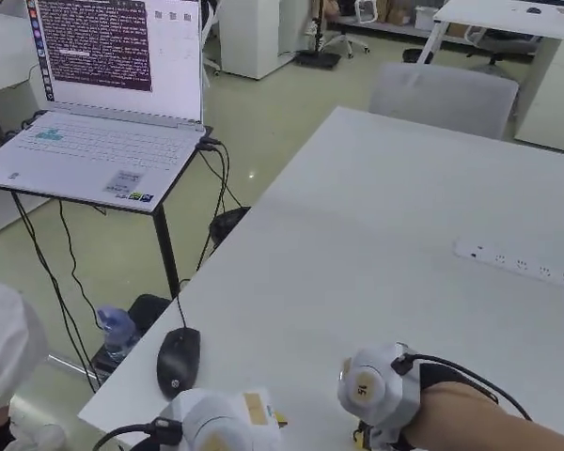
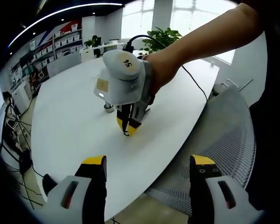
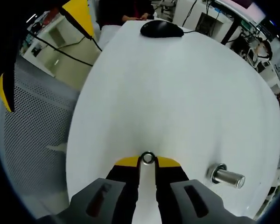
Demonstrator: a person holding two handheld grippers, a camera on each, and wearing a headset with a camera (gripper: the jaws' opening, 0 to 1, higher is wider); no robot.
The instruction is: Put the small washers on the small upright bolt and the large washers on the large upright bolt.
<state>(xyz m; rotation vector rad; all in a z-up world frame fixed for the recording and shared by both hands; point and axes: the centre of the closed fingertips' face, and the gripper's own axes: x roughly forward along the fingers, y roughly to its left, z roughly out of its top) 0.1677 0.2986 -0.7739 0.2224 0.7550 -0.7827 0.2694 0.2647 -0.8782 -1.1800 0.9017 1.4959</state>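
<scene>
My right gripper [image 3: 148, 163] is shut on a small metal washer [image 3: 148, 153], pinched between its yellow tips just above the white table [image 3: 177, 93]. A threaded steel bolt [image 3: 226, 177] stands on the table close to the right of those tips. In the left gripper view, the right gripper [image 2: 127, 130] points down at the table in a person's hand, with a bolt [image 2: 108, 108] just behind it. My left gripper [image 2: 148, 161] is open and holds nothing, a short way back from the table edge. In the head view, both white gripper housings [image 1: 376, 390] sit at the bottom edge.
A black mouse [image 1: 178, 362] lies near the table's left corner. A white power strip [image 1: 517, 263] lies at the right. An open laptop [image 1: 94, 141] sits on a stand beside the table. A grey mesh chair [image 2: 233, 135] is below the near table edge.
</scene>
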